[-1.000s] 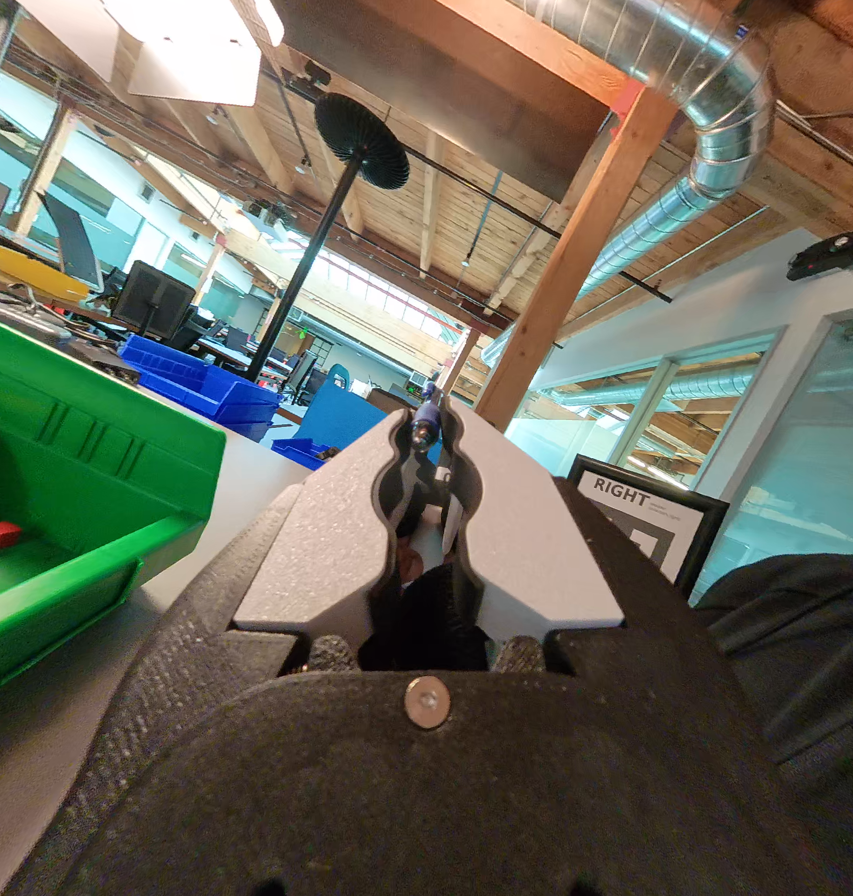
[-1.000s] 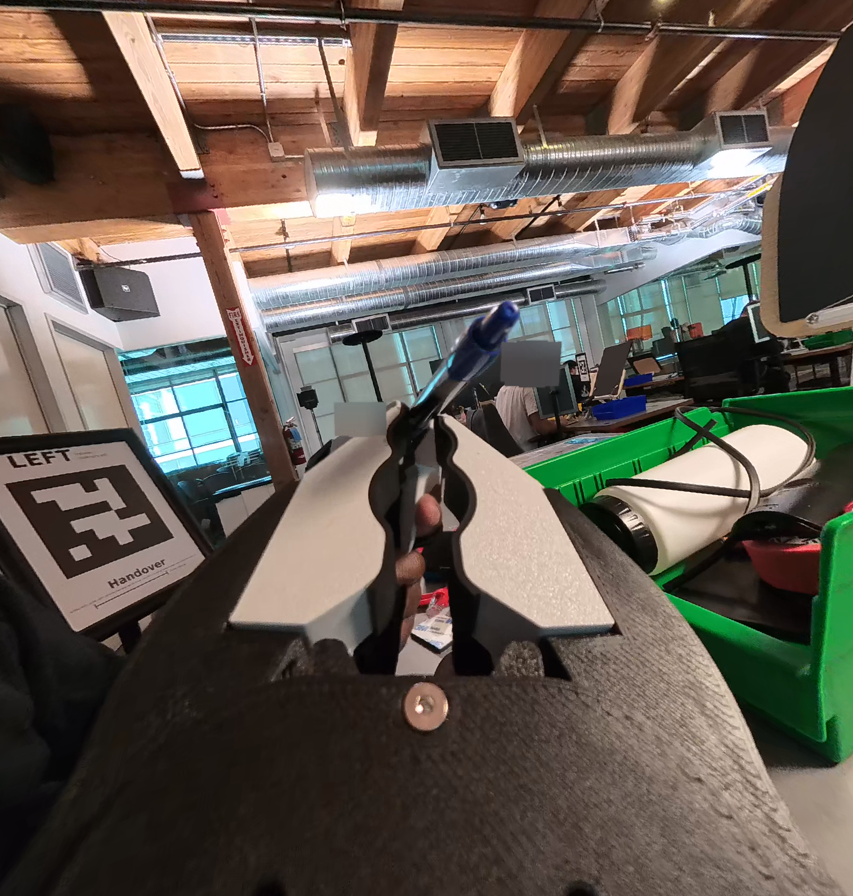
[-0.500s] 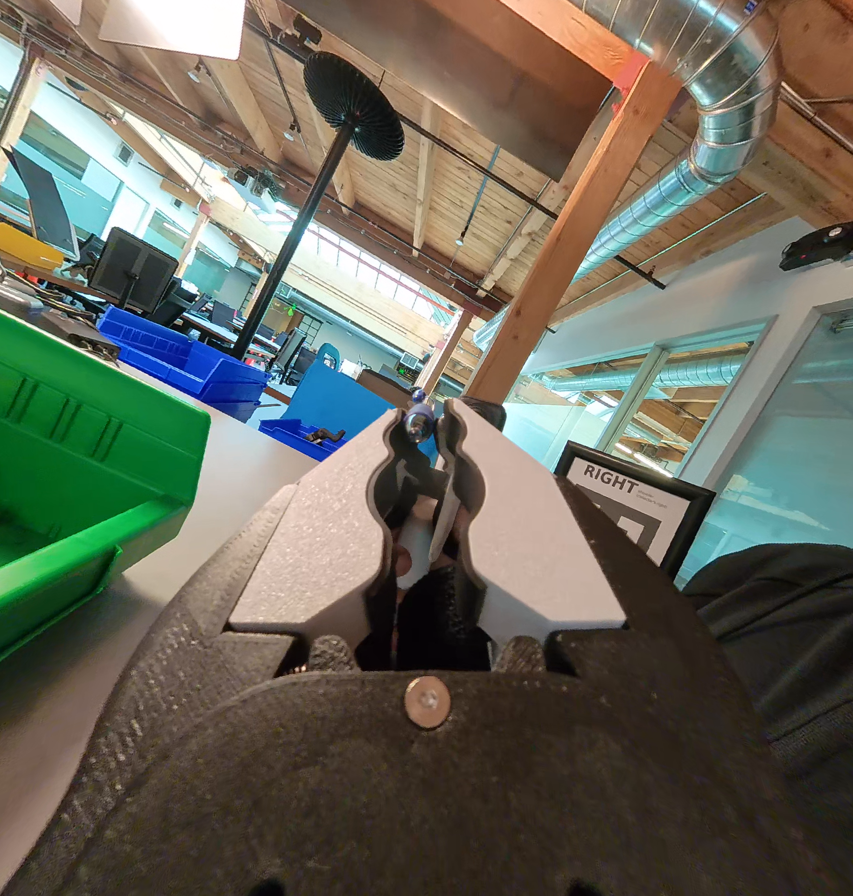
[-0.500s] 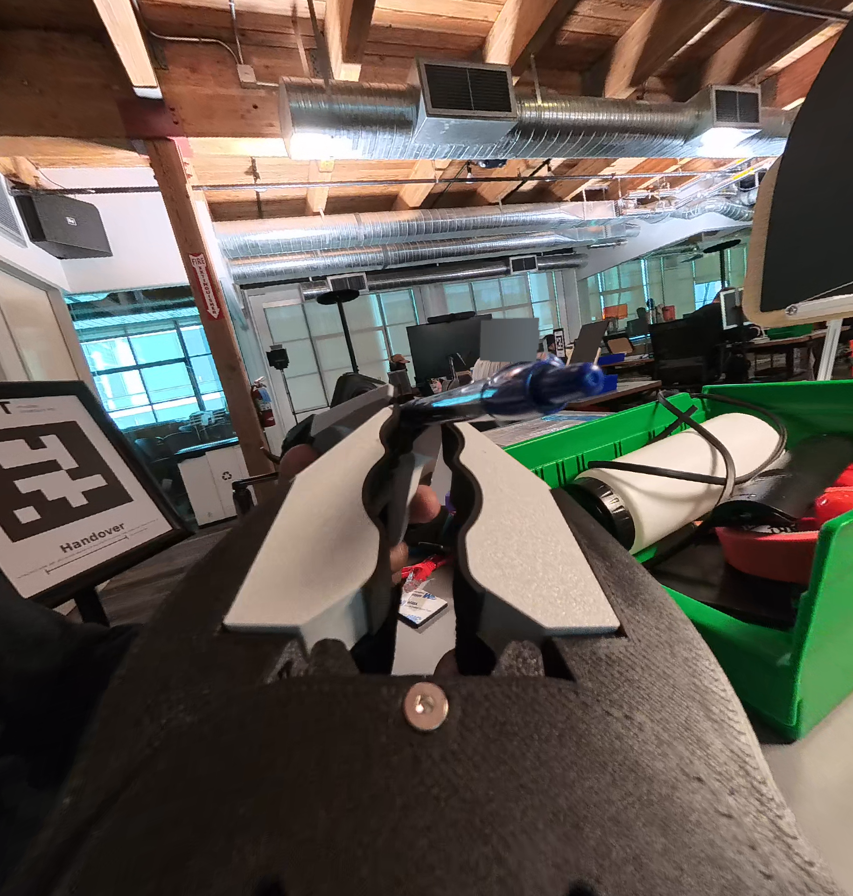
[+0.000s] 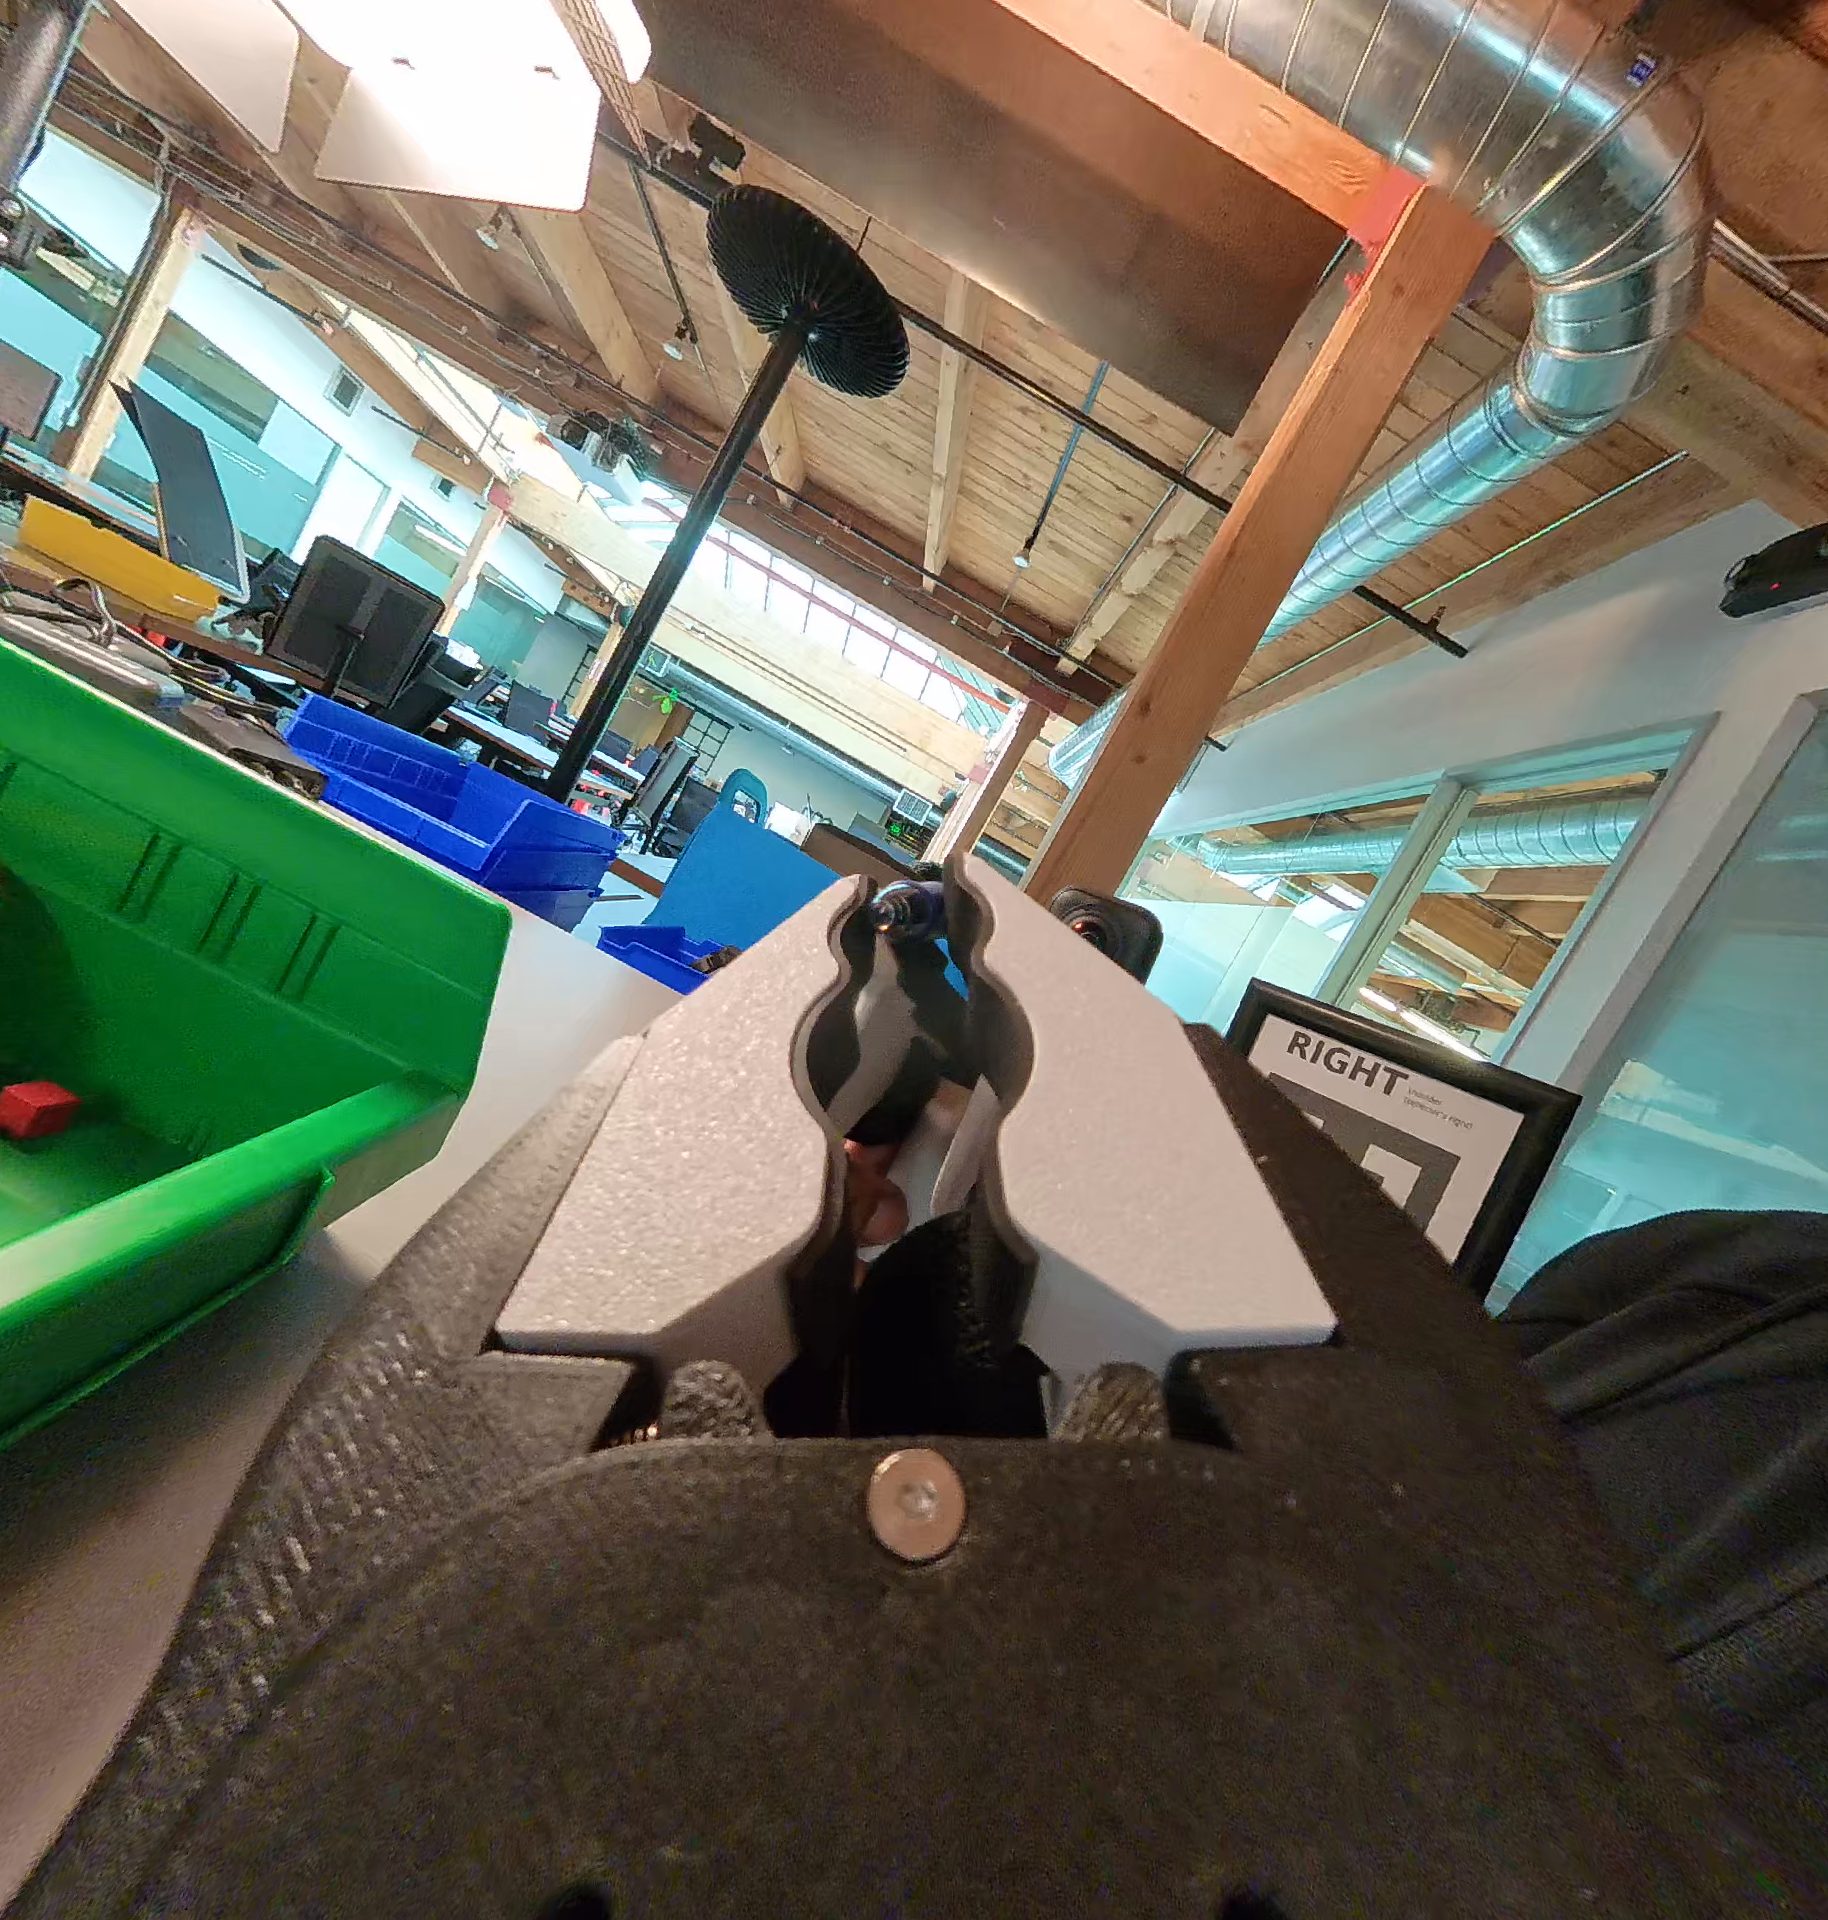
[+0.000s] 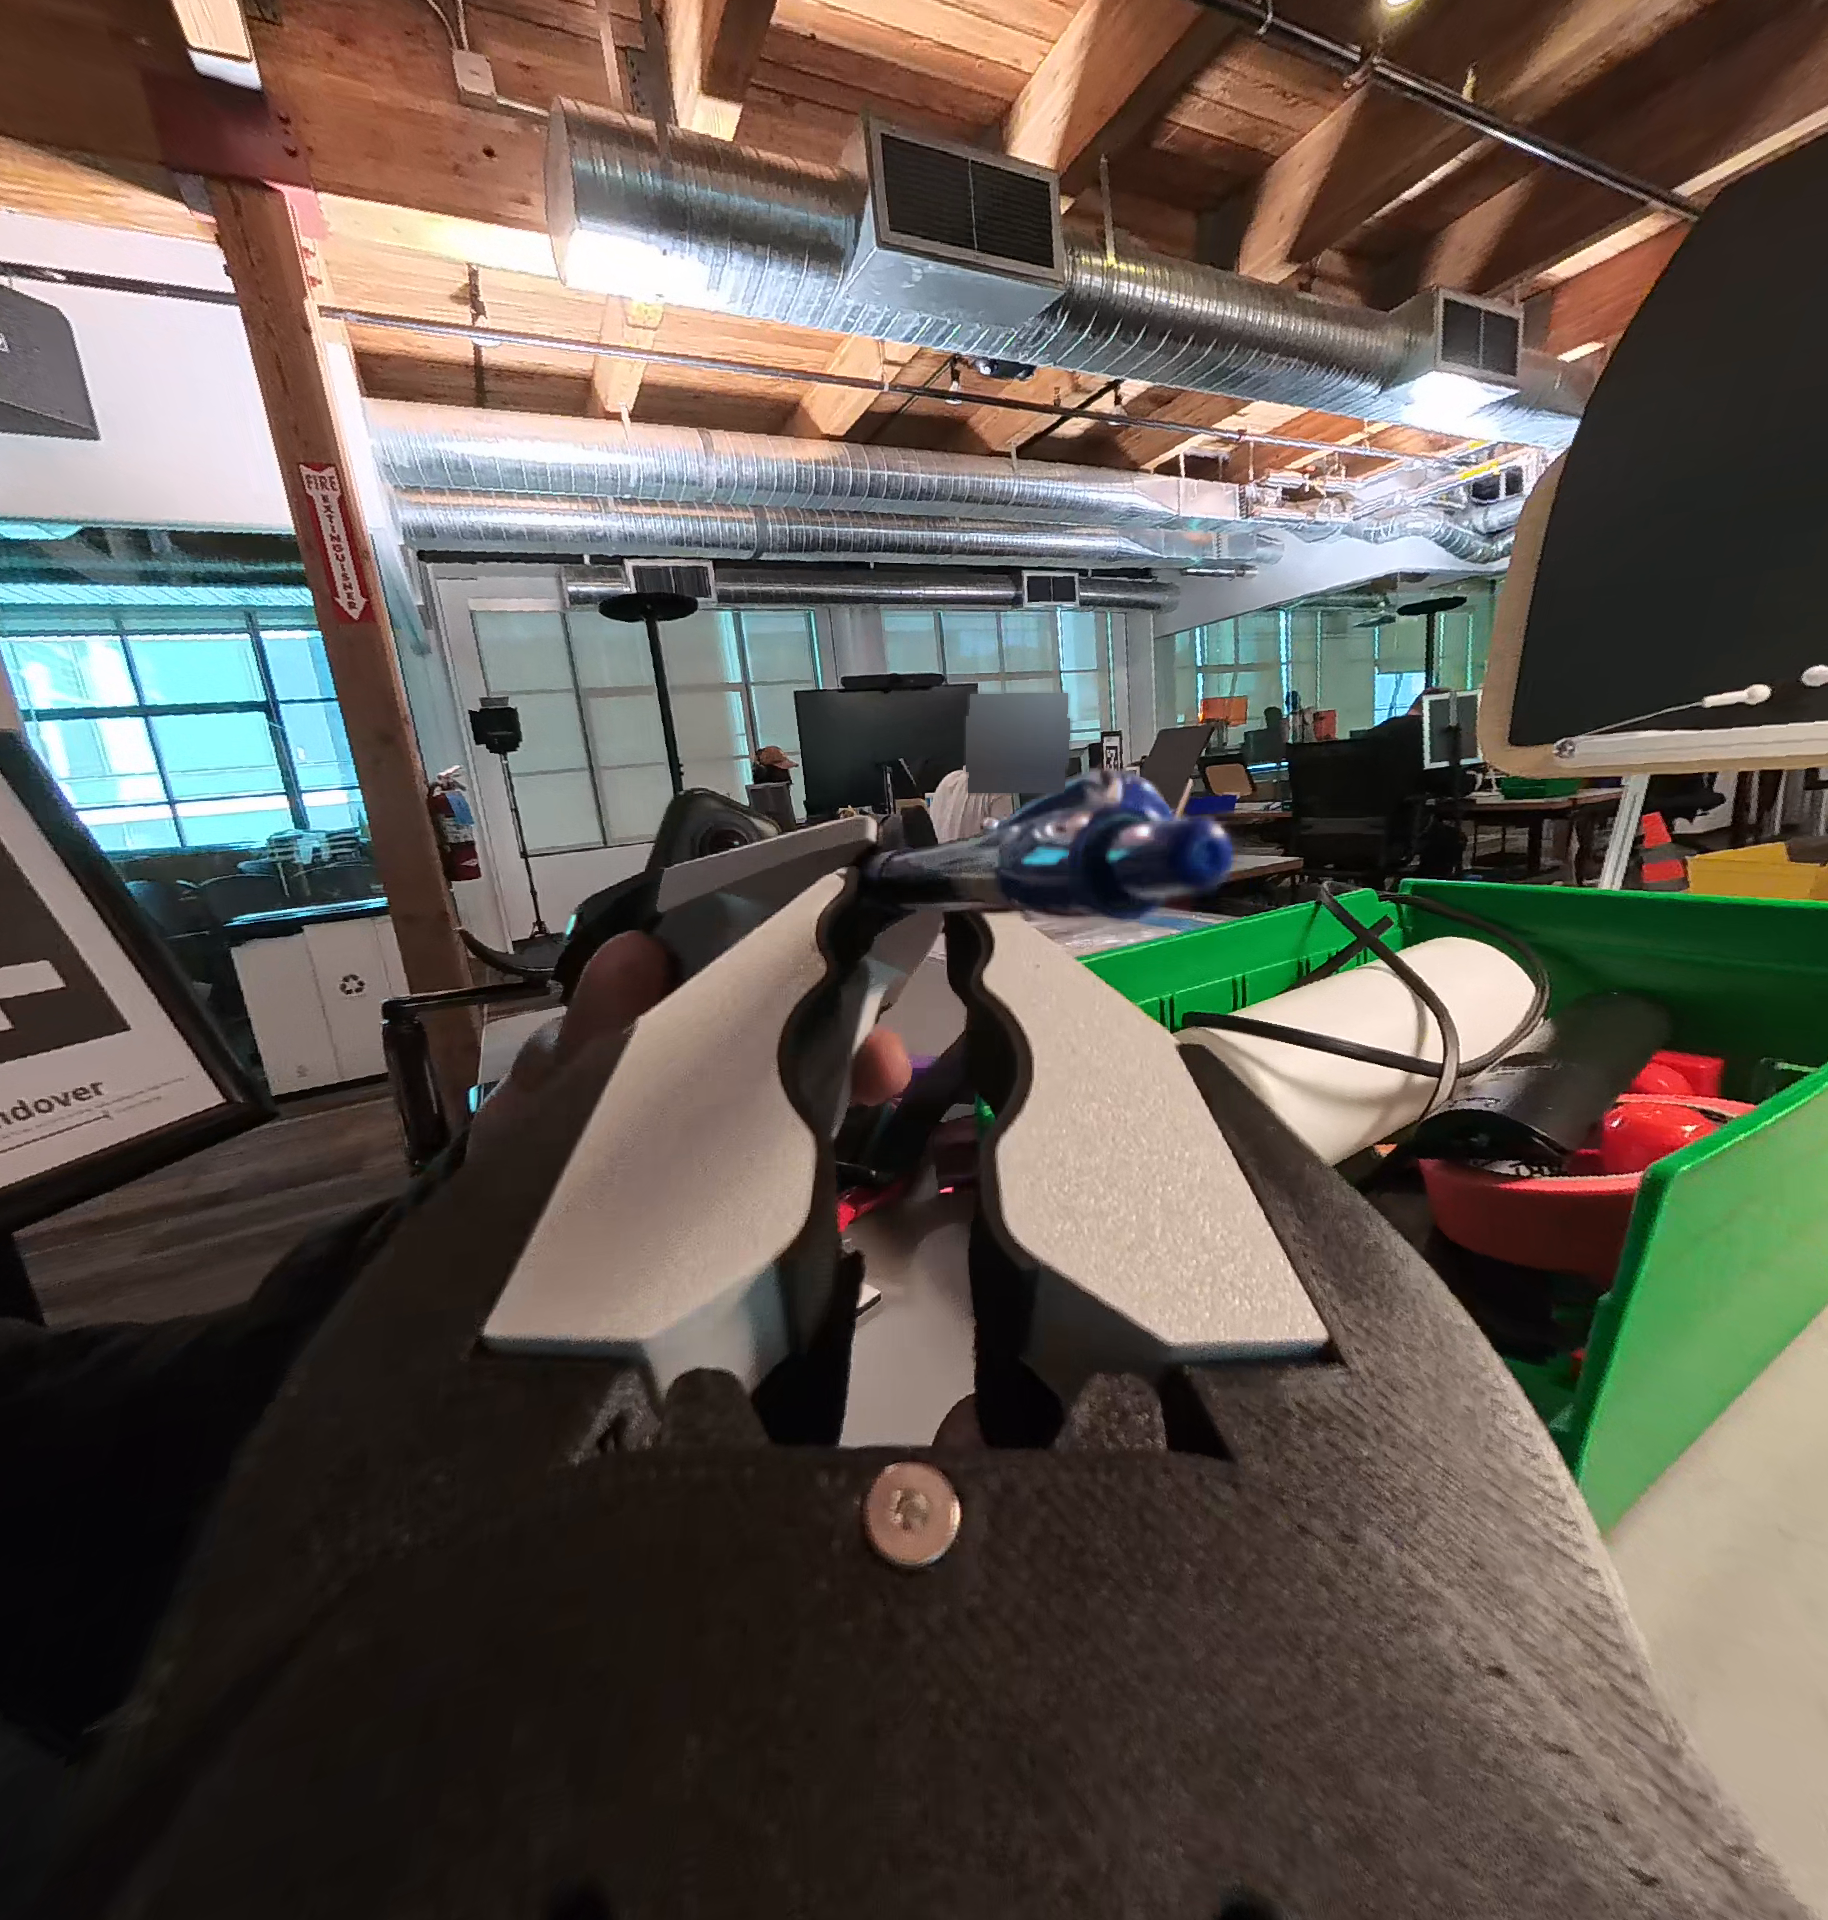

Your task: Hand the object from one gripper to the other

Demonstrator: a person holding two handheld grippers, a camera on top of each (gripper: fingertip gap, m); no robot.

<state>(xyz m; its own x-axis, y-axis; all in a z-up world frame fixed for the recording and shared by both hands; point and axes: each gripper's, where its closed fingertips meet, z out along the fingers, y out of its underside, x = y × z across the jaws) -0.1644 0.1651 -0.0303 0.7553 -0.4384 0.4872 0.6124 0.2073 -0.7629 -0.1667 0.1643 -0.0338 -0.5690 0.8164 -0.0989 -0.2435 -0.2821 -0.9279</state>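
While the two hand-held grippers meet tip to tip above the grey table (image 6: 1762,1475), a blue ballpoint pen with a clear barrel (image 6: 1086,847) lies roughly level across the tips of the right gripper (image 6: 905,914), its capped end pointing right. The left gripper (image 5: 910,909) has its grey fingers (image 5: 712,1101) pinched on the pen's end. Whether the right gripper's fingers actually press the pen, I cannot tell. A green plastic bin (image 6: 1741,1226) sits just right.

Pen (image 6: 1097,857) lies crosswise between both grippers' fingers (image 6: 1128,1143), bin (image 6: 1720,1226) right.
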